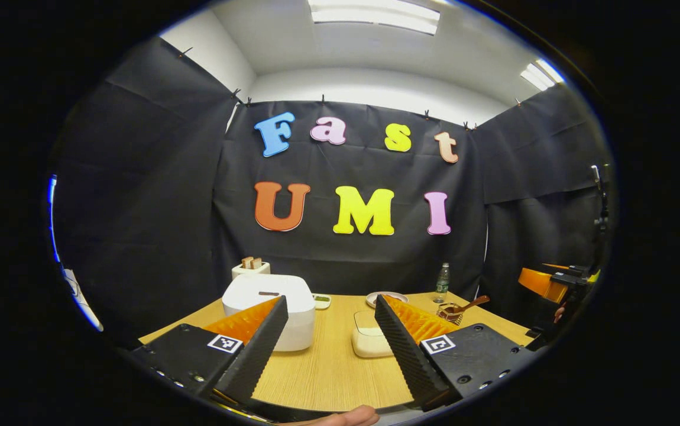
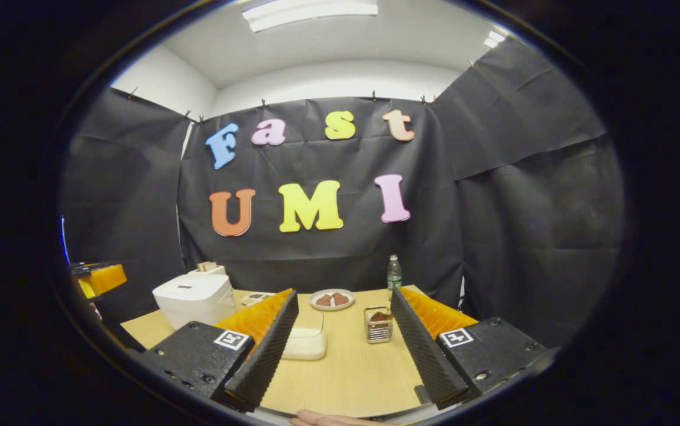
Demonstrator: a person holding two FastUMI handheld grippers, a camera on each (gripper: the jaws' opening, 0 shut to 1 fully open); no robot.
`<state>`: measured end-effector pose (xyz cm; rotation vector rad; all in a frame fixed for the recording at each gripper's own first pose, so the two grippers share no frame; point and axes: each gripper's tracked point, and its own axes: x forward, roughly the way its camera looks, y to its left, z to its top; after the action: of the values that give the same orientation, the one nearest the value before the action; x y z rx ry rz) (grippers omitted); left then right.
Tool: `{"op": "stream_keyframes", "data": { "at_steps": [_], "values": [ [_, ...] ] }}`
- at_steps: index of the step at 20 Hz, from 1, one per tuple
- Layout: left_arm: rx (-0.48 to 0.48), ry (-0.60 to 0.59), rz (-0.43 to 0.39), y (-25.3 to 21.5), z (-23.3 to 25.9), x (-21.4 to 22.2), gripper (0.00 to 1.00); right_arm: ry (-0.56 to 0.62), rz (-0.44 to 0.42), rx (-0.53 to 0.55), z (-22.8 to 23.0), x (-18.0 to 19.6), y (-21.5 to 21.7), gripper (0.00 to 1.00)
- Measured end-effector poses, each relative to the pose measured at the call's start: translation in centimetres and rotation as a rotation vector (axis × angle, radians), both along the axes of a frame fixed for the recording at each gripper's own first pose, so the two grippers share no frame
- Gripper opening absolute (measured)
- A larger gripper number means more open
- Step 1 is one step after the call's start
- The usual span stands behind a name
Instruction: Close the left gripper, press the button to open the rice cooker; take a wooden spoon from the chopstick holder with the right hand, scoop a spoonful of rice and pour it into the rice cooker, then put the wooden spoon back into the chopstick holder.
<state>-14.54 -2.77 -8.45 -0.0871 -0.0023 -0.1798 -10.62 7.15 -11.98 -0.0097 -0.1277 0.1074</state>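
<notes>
**Both grippers spread above the near table edge, rice cooker lid down**

The left gripper (image 1: 331,331) holds its ribbed black fingers wide apart with nothing between them, above the near edge of the pale wood-grain table (image 1: 328,378); bare tabletop lies in the gap. The right gripper (image 2: 346,337) is likewise spread and empty. Beyond the fingers sits a shallow translucent rice container (image 2: 304,343), rounded at the corners. Left of it stands the smooth white rice cooker (image 1: 269,305), lid down. To the right, the slotted chopstick holder (image 2: 379,324) carries the wooden spoon (image 1: 467,306), its handle leaning out. Farther back are a round plate (image 2: 332,299) and a plastic bottle (image 2: 394,273) near the far edge.
</notes>
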Motion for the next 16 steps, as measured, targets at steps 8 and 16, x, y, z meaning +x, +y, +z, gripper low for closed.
{"op": "stream_keyframes", "data": {
  "at_steps": [8,16],
  "values": [
    [0.031,-0.010,0.014,1.2,-0.1,-0.3,0.95,-0.032,-0.021,-0.049,-0.2,0.0,1.5,1.00],
    [0.012,-0.007,0.004,1.1,-0.1,-0.5,0.94,-0.037,-0.006,-0.065,-0.2,-0.2,2.0,1.00]
  ]
}}
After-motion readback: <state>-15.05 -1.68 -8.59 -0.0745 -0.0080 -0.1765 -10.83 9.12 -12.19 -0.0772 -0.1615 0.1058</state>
